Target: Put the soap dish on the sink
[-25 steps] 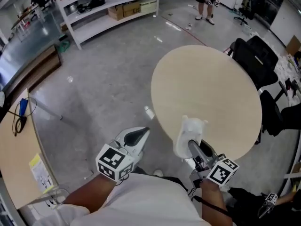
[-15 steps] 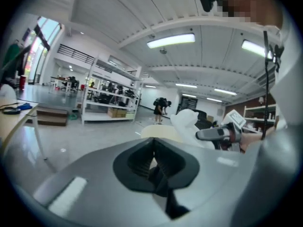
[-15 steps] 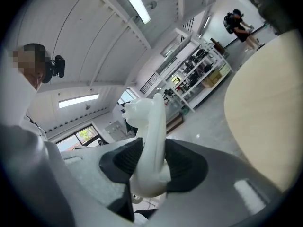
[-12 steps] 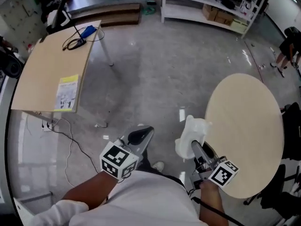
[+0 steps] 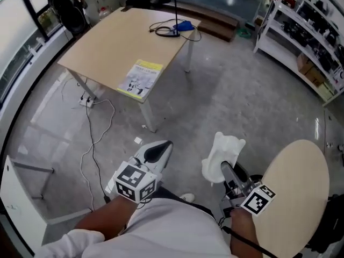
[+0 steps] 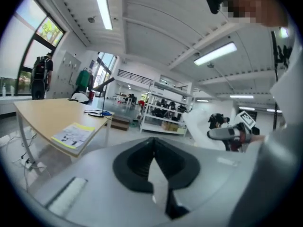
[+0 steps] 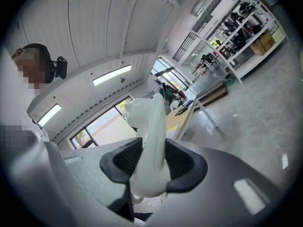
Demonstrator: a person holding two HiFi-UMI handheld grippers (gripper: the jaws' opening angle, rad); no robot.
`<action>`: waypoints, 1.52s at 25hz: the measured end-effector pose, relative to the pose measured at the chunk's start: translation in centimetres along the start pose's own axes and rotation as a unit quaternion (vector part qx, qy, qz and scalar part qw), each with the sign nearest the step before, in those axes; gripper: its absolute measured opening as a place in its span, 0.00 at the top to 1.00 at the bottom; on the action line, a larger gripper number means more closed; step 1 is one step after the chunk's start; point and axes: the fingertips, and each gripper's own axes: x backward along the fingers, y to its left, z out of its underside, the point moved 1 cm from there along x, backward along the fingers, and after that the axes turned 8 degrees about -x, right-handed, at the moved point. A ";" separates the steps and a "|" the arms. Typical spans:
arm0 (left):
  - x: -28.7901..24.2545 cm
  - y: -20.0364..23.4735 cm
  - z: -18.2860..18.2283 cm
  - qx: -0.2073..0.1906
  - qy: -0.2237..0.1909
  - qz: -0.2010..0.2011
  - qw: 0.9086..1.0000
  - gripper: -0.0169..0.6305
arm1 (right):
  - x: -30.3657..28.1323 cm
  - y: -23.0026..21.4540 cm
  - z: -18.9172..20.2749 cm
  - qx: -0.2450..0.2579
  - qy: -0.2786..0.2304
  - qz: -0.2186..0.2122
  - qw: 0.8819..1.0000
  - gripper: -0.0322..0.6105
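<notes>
The right gripper (image 5: 228, 172) has its jaws closed on the lower part of the glossy white moulded soap dish (image 5: 222, 151). The dish stands on edge above them, just right of the frame's centre, in the air over the grey concrete floor (image 5: 226, 90). The left gripper (image 5: 159, 152), lower centre-left, has its jaws pressed together on nothing. No sink shows in any view.

The dish looks slick, and most of it sticks out past the pads. A sharp swing or a knock could pivot it loose, and a drop onto that floor would likely crack it.

The round pale wooden tabletop (image 5: 301, 187) lies close at lower right. The rectangular light wooden tabletop (image 5: 118, 42), upper left, has a white power strip with trailing cables (image 5: 86, 99) below it. White metal shelving (image 5: 285, 26) closes the upper right. The open floor runs through the middle.
</notes>
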 end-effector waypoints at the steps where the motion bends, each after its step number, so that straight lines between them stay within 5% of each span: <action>1: 0.9 1.0 0.1 0.003 -0.004 -0.013 1.000 0.97 | -1.2 0.8 0.4 0.005 0.011 -0.011 1.000 0.71; 13: 14.3 14.2 1.9 0.021 -0.017 -0.112 0.993 0.97 | -15.6 10.0 9.6 0.005 0.097 -0.075 0.992 0.72; 28: 27.7 26.5 5.8 0.066 -0.041 -0.209 0.975 0.97 | -27.4 19.3 20.2 0.029 0.198 -0.121 0.972 0.72; 38: 40.1 34.6 8.9 0.112 -0.074 -0.349 0.927 0.97 | -35.9 25.6 26.9 0.059 0.292 -0.180 0.938 0.72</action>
